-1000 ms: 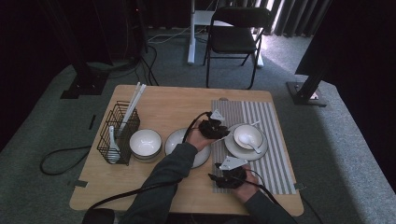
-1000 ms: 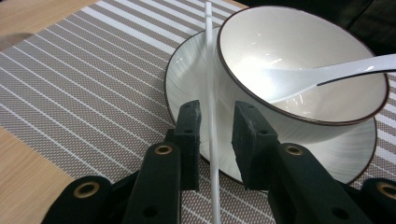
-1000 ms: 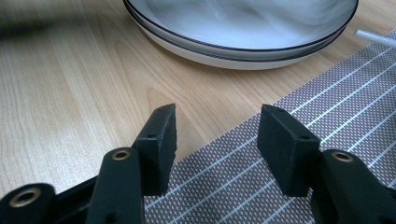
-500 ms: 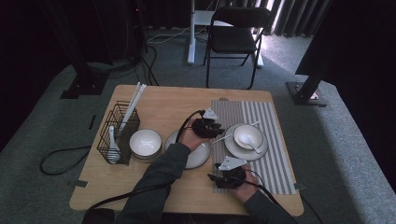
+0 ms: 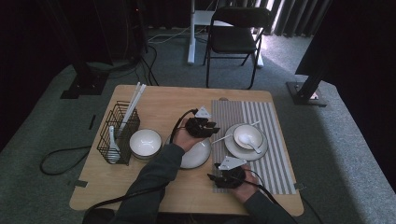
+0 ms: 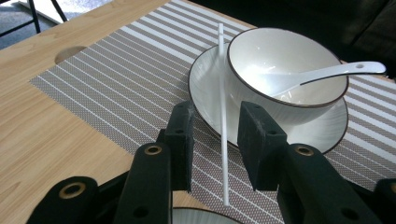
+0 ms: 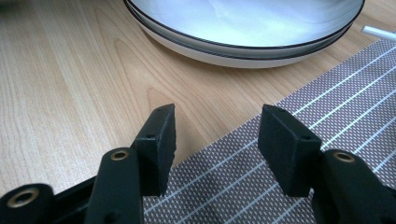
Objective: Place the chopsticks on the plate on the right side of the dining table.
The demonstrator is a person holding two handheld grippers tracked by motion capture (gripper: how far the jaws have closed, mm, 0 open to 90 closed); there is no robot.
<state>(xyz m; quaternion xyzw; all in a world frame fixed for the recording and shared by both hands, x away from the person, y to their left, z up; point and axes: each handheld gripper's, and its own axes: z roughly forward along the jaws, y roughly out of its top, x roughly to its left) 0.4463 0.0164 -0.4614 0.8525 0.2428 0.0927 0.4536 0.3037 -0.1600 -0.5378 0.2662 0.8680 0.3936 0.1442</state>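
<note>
My left gripper hovers over the white plates at the striped placemat's left edge. Its jaws have just been opening. A white chopstick lies between them, untouched, sloping up onto the saucer under the white bowl. A white spoon rests in that bowl. In the high view the chopstick runs from the plates toward the bowl. Low at the mat's near corner, my right gripper is open and holds nothing, facing the stacked plates.
A black wire basket with chopsticks and a spoon stands at the table's left, a white bowl beside it. A folding chair stands beyond the far edge. The chopstick's end pokes in past the plates.
My left gripper has drawn back to the left, away from the bowl, and the chopstick now lies loose against the saucer. The right gripper has stayed put.
</note>
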